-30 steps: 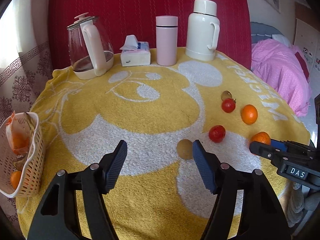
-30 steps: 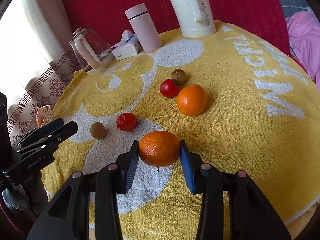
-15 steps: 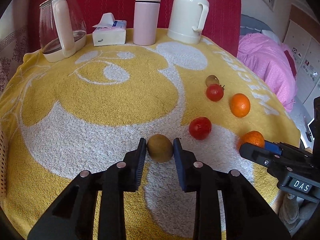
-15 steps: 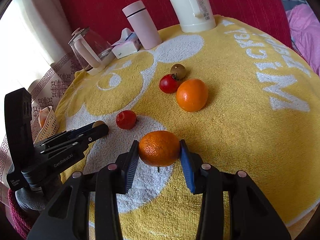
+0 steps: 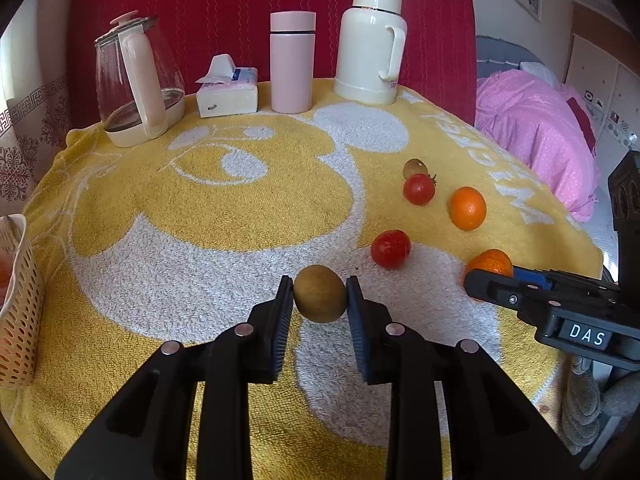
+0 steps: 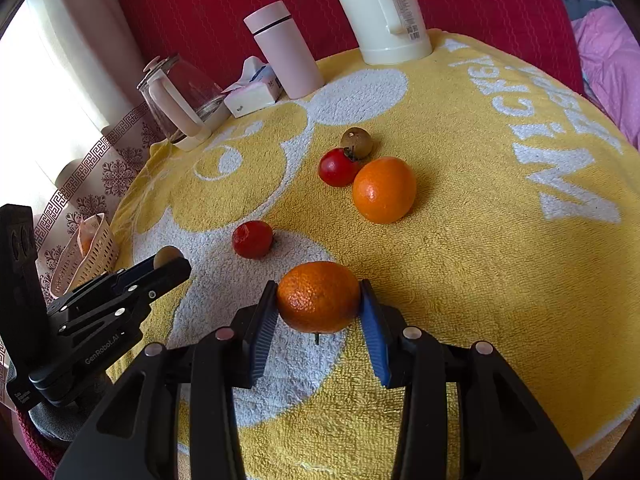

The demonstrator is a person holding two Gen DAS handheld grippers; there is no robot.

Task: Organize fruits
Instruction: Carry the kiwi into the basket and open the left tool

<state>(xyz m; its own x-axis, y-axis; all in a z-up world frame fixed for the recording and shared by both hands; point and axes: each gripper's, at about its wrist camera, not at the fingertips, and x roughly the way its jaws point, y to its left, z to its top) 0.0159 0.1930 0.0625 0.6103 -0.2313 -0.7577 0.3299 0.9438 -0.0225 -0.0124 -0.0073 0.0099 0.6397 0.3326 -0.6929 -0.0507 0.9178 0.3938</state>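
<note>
Yellow towel (image 5: 224, 208): tomato (image 5: 390, 249) beside kiwi (image 5: 320, 299) in left jaws.

Kiwi (image 5: 320, 299) and mandarin (image 6: 319, 297) clamped between fingers (image 5: 282, 320).

Plenty of open yellow towel (image 5: 168, 208) on the desk between the gripped fruit and the basket (image 5: 18, 304) at the left edge. Kettle (image 5: 136, 80), tissue pack (image 5: 226, 96), pink bottle (image 5: 292, 68) and thermos (image 5: 370, 44) crowd the back; loose fruits sit right.

Round dimpled orange mandarin (image 6: 319, 297) gripped between the blue ribbed fingers (image 6: 262, 330); small red tomato (image 6: 252, 239) ahead, smooth orange (image 6: 384, 189) beyond
</note>
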